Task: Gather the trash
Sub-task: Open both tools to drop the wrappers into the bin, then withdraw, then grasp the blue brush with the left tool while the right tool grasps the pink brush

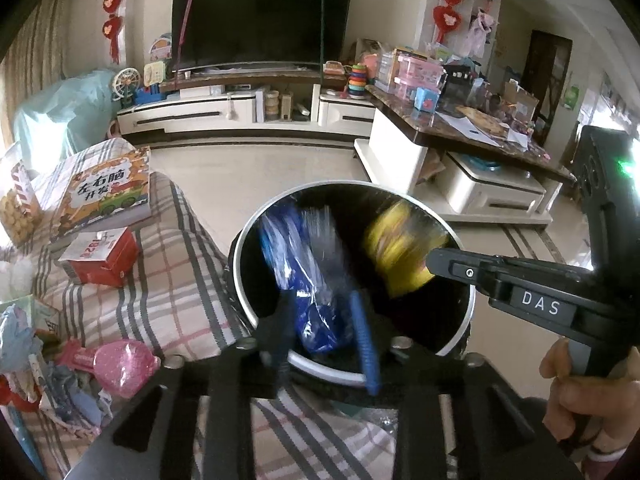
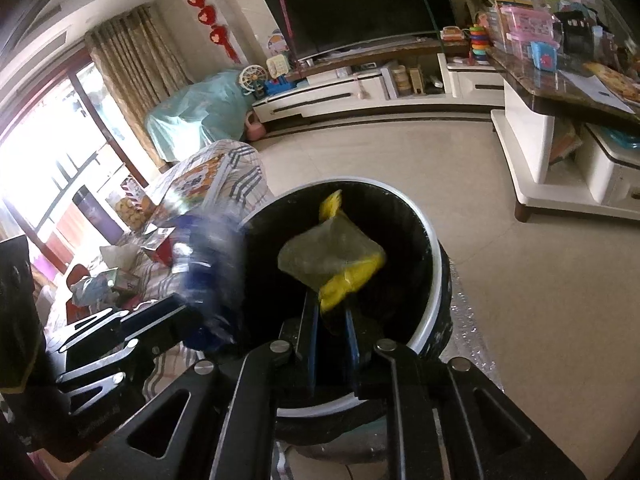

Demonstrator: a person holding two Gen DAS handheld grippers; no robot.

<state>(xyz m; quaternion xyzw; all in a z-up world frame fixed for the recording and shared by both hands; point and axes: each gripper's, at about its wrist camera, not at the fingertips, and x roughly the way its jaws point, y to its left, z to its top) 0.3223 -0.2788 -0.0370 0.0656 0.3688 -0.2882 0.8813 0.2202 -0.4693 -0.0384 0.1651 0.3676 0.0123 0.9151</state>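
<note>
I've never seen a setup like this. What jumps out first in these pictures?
The round black trash bin with a silver rim fills the middle, beside a plaid-covered sofa. Over its mouth, the left gripper holds a crinkly blue plastic wrapper, and the right gripper holds a yellow-and-clear plastic bag. Behind stands a big dark television.

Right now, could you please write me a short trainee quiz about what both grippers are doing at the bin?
1. True or false: the left gripper holds a blue wrapper.
2. What colour is the wrapper held in the right gripper?
3. Both wrappers hang over: A) the television stand, B) the black bin, C) the checked cloth.

Key:
1. True; its jaws are shut on it.
2. Yellow, with a clear part.
3. B; both hang above the bin's open mouth, not yet dropped.
</note>
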